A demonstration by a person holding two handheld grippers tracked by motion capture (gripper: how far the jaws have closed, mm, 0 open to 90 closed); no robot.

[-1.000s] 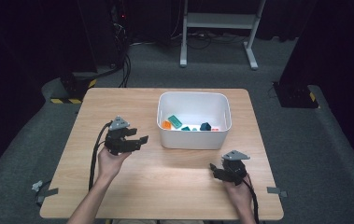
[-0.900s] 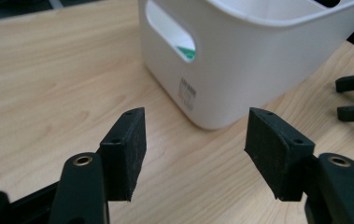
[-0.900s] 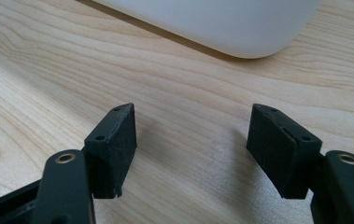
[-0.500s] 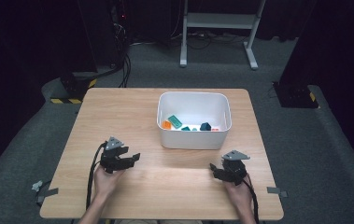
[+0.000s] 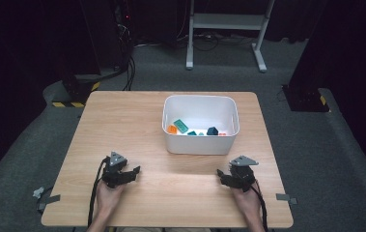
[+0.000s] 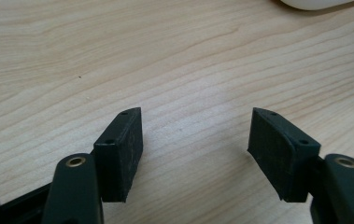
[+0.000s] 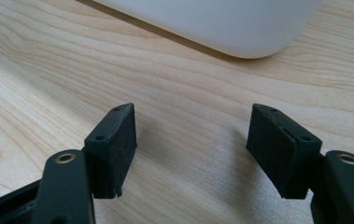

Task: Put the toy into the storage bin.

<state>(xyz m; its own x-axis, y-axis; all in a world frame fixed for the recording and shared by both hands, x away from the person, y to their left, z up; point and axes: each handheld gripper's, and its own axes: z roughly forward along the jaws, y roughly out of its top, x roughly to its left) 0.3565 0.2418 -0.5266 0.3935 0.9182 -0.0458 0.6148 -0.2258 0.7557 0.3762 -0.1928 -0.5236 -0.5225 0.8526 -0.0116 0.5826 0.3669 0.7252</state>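
A light wooden table [image 5: 122, 125] stands on grey carpet [image 5: 316, 159]. Beyond its far edge, a white metal frame [image 5: 226, 21] rests on two feet, with dark cables [image 5: 127, 63] trailing over the floor to its left. Black stands with yellow-and-black striped bases [image 5: 72, 92] sit at either far corner. Small grey clips [image 5: 287, 197] stick out from the near edge.

Brightly lit table [image 5: 122, 121] against dim, near-black surroundings, soft overhead light, faint shadows under white bin [image 5: 200, 145], slightly soft high view, close views sharp on the wood grain, bin blurred.
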